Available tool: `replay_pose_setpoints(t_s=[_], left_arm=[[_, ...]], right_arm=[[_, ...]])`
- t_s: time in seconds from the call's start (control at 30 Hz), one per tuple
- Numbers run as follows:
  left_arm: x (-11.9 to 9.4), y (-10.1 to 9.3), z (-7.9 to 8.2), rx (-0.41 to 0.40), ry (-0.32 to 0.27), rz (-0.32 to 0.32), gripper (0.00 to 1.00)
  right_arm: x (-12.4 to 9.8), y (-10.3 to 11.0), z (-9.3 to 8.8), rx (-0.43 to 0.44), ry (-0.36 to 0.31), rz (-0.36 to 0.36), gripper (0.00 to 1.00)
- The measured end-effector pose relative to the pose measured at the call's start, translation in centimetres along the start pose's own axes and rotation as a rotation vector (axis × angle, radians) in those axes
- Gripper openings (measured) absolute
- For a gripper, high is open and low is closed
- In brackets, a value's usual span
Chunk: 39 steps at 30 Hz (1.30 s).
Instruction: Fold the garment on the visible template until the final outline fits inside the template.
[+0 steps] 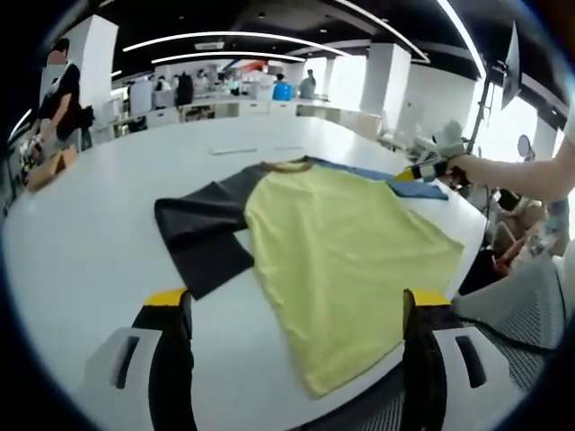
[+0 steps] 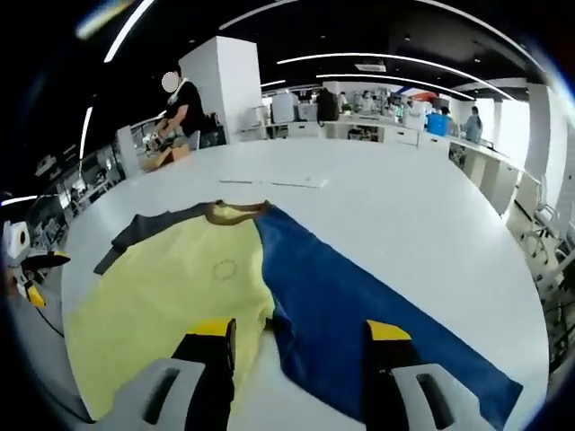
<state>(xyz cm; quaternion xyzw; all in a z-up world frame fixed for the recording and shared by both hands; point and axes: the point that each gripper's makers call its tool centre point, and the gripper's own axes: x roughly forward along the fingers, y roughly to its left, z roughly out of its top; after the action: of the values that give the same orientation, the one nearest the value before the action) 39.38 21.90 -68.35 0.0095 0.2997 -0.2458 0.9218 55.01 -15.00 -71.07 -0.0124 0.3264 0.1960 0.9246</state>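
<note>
Starting from the tools: the left gripper (image 1: 296, 314) is seen at the bottom of the left gripper view with its jaws spread wide and nothing between them, poised above the near hem of the shirt (image 1: 341, 242). The right gripper (image 2: 301, 346) is likewise released at the bottom of the right gripper view, jaws apart over the line where yellow cloth meets the blue sleeve (image 2: 359, 305). It is also seen at the right edge of the left gripper view, held in a hand.

The shirt is laid flat on the white table (image 1: 90, 242), yellow body in the centre, a dark grey sleeve (image 1: 202, 233) spread toward the left of the left gripper view and the blue sleeve on the far side. No template outline can be made out on the table, and no fold appears to have been made.

For a clean first fold, each sleeve should be gripped at its outer edge, one layer only, and carried over the yellow body. The cloth should be kept taut between both grippers so that no crease is trapped, and the hem at the table edge kept from slipping off.
</note>
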Motion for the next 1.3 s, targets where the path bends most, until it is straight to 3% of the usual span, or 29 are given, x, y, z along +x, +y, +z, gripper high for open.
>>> replay_pose_setpoints(t_s=[0.2,0.43,0.57,0.73,0.97,1.3], left_arm=[[0.1,-0.2,0.1,0.001,-0.002,-0.009,0.99],[0.0,-0.3,-0.1,-0.010,0.006,-0.014,0.99],[-0.1,-0.2,-0.2,-0.010,0.012,-0.010,0.99],[-0.1,-0.3,-0.4,-0.011,0.016,-0.012,0.99],[-0.1,-0.5,-0.5,-0.010,0.019,-0.015,0.98],[-0.1,-0.5,-0.8,-0.025,0.028,-0.014,0.95]], right_arm=[[-1.2,-2.4,-0.6,0.084,-0.015,-0.081,0.71],[-3.2,-5.7,-2.2,0.097,-0.008,-0.195,0.77],[-4.5,-7.9,-3.3,0.163,-0.019,-0.271,0.80],[-6.5,-10.6,-4.7,0.220,-0.036,-0.390,0.77],[-8.4,-12.7,-7.0,0.318,-0.020,-0.460,0.68],[-10.8,-14.0,-9.9,0.324,0.036,-0.552,0.47]])
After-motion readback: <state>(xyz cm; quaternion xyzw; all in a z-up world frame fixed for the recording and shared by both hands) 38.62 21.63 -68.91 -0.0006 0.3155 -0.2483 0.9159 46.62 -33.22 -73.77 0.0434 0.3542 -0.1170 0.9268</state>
